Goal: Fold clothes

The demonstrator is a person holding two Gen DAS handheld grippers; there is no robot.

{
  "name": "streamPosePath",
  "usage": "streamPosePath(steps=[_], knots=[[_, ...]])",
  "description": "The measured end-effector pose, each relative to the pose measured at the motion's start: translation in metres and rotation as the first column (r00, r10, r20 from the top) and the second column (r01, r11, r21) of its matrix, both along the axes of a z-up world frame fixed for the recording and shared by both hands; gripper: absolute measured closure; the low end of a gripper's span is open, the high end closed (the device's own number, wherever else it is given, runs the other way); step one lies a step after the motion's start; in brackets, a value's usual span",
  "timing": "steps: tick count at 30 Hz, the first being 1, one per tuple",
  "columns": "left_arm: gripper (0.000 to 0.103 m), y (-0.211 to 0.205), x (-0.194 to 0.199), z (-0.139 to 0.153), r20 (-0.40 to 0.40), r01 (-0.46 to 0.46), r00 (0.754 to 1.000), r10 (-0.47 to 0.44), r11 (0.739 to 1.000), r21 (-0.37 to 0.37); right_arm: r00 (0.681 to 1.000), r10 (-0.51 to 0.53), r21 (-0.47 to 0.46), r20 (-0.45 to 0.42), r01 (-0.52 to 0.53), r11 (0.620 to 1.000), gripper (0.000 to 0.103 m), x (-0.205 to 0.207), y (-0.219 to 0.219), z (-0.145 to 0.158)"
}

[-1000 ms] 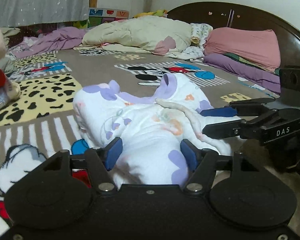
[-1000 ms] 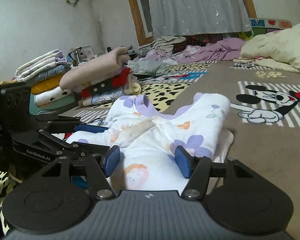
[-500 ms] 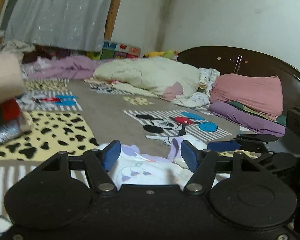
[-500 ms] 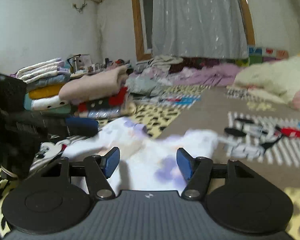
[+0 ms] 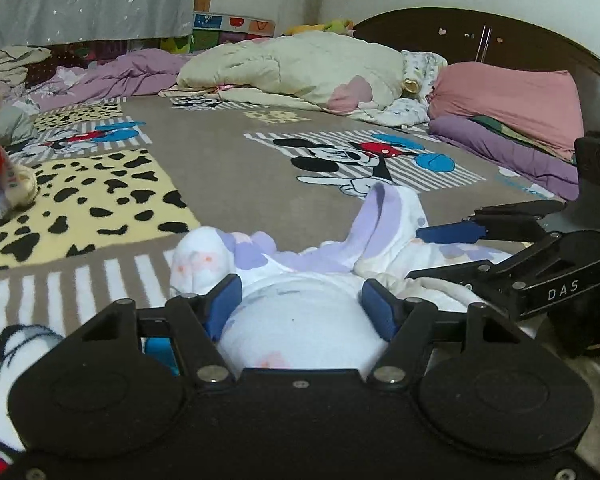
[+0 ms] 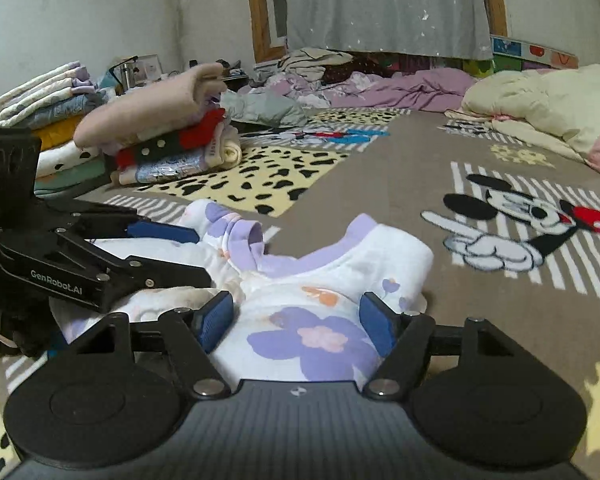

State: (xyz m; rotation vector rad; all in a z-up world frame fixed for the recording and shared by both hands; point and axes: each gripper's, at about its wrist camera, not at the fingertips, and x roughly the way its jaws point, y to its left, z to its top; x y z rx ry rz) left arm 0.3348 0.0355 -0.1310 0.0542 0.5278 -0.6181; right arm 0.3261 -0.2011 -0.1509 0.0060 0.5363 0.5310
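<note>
A small white garment with purple flowers and a lilac collar (image 5: 300, 312) lies folded in a bundle on the bed blanket (image 5: 228, 168). My left gripper (image 5: 302, 306) is open, its blue pads on either side of the bundle's near end. My right gripper (image 6: 296, 318) is also open and straddles the garment (image 6: 312, 320) from the other side. Each gripper shows in the other's view, the right one (image 5: 452, 252) at the right and the left one (image 6: 172, 248) at the left, both with jaws apart over the cloth.
A stack of folded clothes (image 6: 156, 136) sits at the left of the bed, with a taller pile (image 6: 48, 120) behind it. A cream quilt (image 5: 300, 68), pink pillow (image 5: 508, 104) and dark headboard (image 5: 460, 32) lie at the far end. Loose purple bedding (image 6: 400, 88) lies under the window.
Both grippers tilted up off the garment half a second ago and have come back down over it. The garment looks more bunched, its collar standing up. Jaws stayed open.
</note>
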Motion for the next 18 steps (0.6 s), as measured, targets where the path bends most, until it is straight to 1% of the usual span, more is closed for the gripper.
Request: streamPosePath(steps=[3, 4, 5, 6, 7, 8, 9, 10, 11, 13, 15, 17, 18], knots=[[0.035, 0.001, -0.013, 0.008, 0.064, -0.008, 0.998, 0.009, 1.000, -0.010, 1.000, -0.005, 0.012, -0.007, 0.005, 1.000, 0.033, 0.000, 0.000, 0.000], [0.032, 0.005, -0.018, 0.015, 0.082, -0.028, 0.996, 0.032, 0.999, -0.042, 1.000, -0.008, 0.006, 0.000, 0.008, 1.000, 0.033, -0.001, 0.001, 0.002], [0.029, 0.013, -0.024, 0.023, 0.082, -0.056, 0.995, 0.065, 0.993, -0.108, 1.000, -0.013, 0.004, 0.007, 0.013, 1.000, 0.033, -0.003, 0.002, 0.004], [0.027, 0.020, -0.029, 0.032, 0.076, -0.084, 0.992, 0.099, 0.981, -0.177, 0.999, -0.031, 0.029, 0.023, 0.030, 0.999, 0.032, -0.006, -0.001, 0.009], [0.025, 0.028, -0.034, 0.039, 0.073, -0.105, 0.990, 0.124, 0.969, -0.223, 0.998, -0.051, 0.057, 0.038, 0.048, 0.997, 0.031, -0.009, -0.004, 0.014], [0.024, 0.035, -0.039, 0.046, 0.068, -0.125, 0.987, 0.148, 0.956, -0.267, 0.995, -0.083, 0.119, 0.049, 0.077, 0.990, 0.028, -0.015, -0.011, 0.020], [0.024, 0.041, -0.044, 0.050, 0.057, -0.153, 0.983, 0.176, 0.945, -0.290, 0.992, -0.113, 0.172, 0.053, 0.102, 0.980, 0.018, -0.022, -0.018, 0.025], [0.023, 0.047, -0.048, 0.051, 0.031, -0.177, 0.980, 0.195, 0.936, -0.304, 0.989, -0.141, 0.214, 0.047, 0.128, 0.968, 0.013, -0.027, -0.025, 0.028], [0.023, 0.052, -0.051, 0.051, 0.003, -0.200, 0.977, 0.212, 0.927, -0.317, 0.987, -0.160, 0.245, 0.021, 0.150, 0.958, 0.008, -0.029, -0.033, 0.028], [0.022, 0.059, -0.051, 0.041, -0.086, -0.267, 0.964, 0.253, 0.907, -0.327, 0.981, -0.190, 0.300, -0.042, 0.194, 0.934, 0.008, -0.033, -0.048, 0.026], [0.022, 0.066, -0.052, 0.030, -0.177, -0.334, 0.941, 0.290, 0.883, -0.329, 0.972, -0.202, 0.376, -0.123, 0.234, 0.897, 0.008, -0.034, -0.061, 0.018], [0.022, 0.070, -0.047, 0.018, -0.276, -0.362, 0.922, 0.271, 0.857, -0.367, 0.957, -0.205, 0.444, -0.203, 0.277, 0.852, 0.008, -0.034, -0.074, 0.010], [0.022, 0.070, -0.044, 0.014, -0.306, -0.359, 0.919, 0.249, 0.850, -0.386, 0.952, -0.200, 0.465, -0.232, 0.289, 0.837, 0.008, -0.034, -0.077, 0.005]])
